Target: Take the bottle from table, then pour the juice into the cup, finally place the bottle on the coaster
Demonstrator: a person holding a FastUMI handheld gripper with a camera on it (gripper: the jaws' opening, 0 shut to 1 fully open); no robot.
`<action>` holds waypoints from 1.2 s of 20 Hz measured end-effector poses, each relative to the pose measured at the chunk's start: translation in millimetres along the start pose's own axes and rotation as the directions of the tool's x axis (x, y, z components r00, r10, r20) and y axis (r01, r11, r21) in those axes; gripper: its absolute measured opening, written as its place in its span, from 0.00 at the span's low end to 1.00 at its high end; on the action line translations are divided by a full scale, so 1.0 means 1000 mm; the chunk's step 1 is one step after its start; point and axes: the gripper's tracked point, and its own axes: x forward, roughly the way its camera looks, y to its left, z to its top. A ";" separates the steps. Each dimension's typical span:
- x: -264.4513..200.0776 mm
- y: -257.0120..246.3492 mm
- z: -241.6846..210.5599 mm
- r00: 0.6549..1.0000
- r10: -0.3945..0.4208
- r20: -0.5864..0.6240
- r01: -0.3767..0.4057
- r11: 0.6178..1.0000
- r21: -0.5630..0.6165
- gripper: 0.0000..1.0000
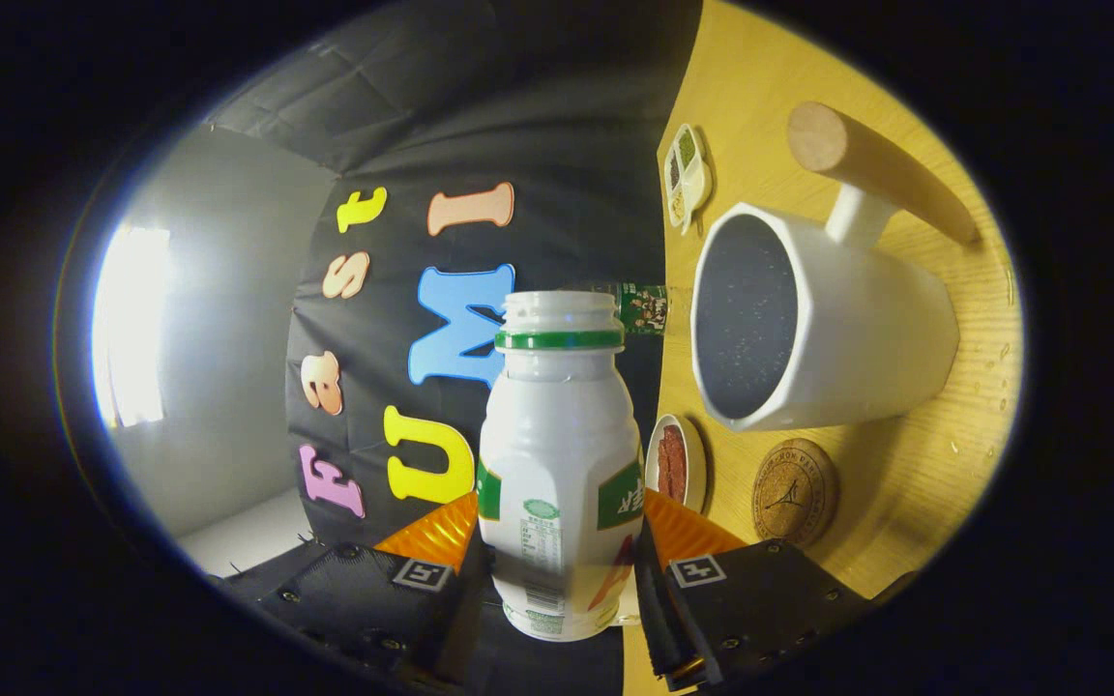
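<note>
The wooden table (905,503) is seen rolled strongly sideways, which is taken to mean that the gripper (562,580) is tipped over for pouring. The cup (813,324), a large white mug with a dark speckled inside and a wooden handle, stands on that table beyond the fingers, its open mouth turned toward the bottle (559,464). The bottle, white with a green neck ring and green label patches, is held between the two fingers, which are closed against its lower body from either side. Its cap is off, and its open mouth is held near the cup's rim but apart from it and not yet over the opening. The bottle's long axis is run straight away from the fingers, base toward the camera and neck pointing forward; measured against the table surface, it is judged to lie close to level. No stream of juice can be made out, and whether any has reached the cup cannot be told against the dark interior. The taking of the bottle is therefore judged done, the pouring is judged in hand or about to begin, and the placing on the coaster (794,491) is left. The round cork coaster lies bare just beside the cup's base. Two small dishes (678,464) (686,177) rest on the table near the cup.
</note>
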 end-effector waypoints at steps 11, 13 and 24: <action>0.001 0.014 -0.010 0.997 -0.065 -0.030 0.045 0.892 -0.449 0.67; 0.001 0.013 -0.014 0.996 -0.085 -0.040 0.052 0.854 -0.517 0.67; 0.004 0.012 -0.020 0.984 -0.176 0.029 0.110 0.472 -0.875 0.67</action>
